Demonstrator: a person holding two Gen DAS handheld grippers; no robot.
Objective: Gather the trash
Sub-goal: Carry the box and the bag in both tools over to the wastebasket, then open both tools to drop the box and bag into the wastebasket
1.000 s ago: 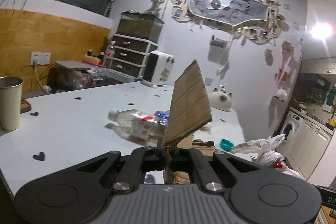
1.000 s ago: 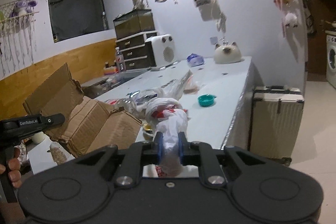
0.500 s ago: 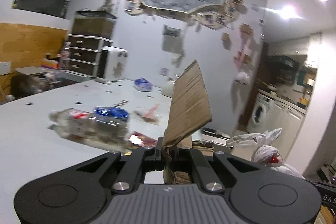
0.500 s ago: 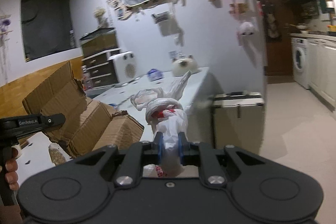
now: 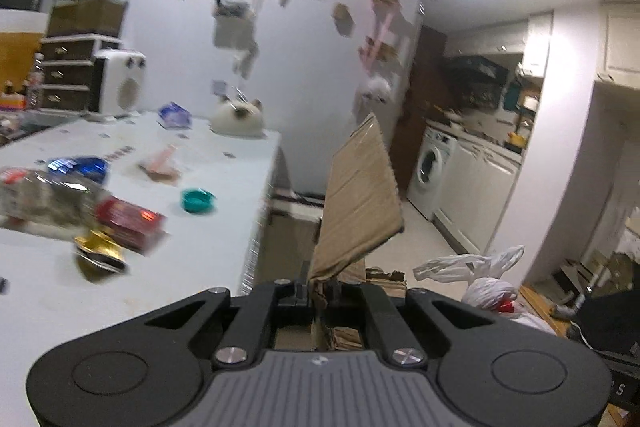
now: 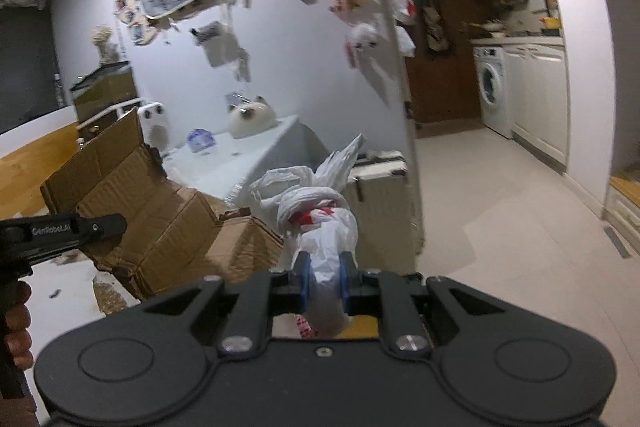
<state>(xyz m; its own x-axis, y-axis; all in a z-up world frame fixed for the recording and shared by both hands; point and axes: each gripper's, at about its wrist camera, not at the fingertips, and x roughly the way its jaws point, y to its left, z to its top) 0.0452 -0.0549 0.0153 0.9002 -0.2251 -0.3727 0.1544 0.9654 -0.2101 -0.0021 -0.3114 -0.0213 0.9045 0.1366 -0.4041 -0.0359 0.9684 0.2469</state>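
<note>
My left gripper (image 5: 319, 291) is shut on the flap of a brown cardboard box (image 5: 360, 199) and holds it in the air past the table's right end. The box also shows in the right wrist view (image 6: 160, 223), with the left gripper (image 6: 100, 225) at its edge. My right gripper (image 6: 324, 277) is shut on a knotted white plastic trash bag (image 6: 316, 211) with red inside. The bag shows at the lower right of the left wrist view (image 5: 484, 283). On the white table (image 5: 224, 163) lie a plastic bottle (image 5: 44, 199), a red packet (image 5: 130, 221), a gold wrapper (image 5: 98, 253) and a teal lid (image 5: 197, 199).
A cat-shaped ornament (image 5: 240, 117), a blue packet (image 5: 174, 115) and a white heater (image 5: 120, 83) stand at the table's far end. A suitcase (image 6: 380, 199) stands beside the table. A washing machine (image 6: 490, 91) and white cabinets line the kitchen on the right, beyond tiled floor (image 6: 500, 219).
Both views have swung to the right, away from the table toward the kitchen. The box and the bag have moved along, still held.
</note>
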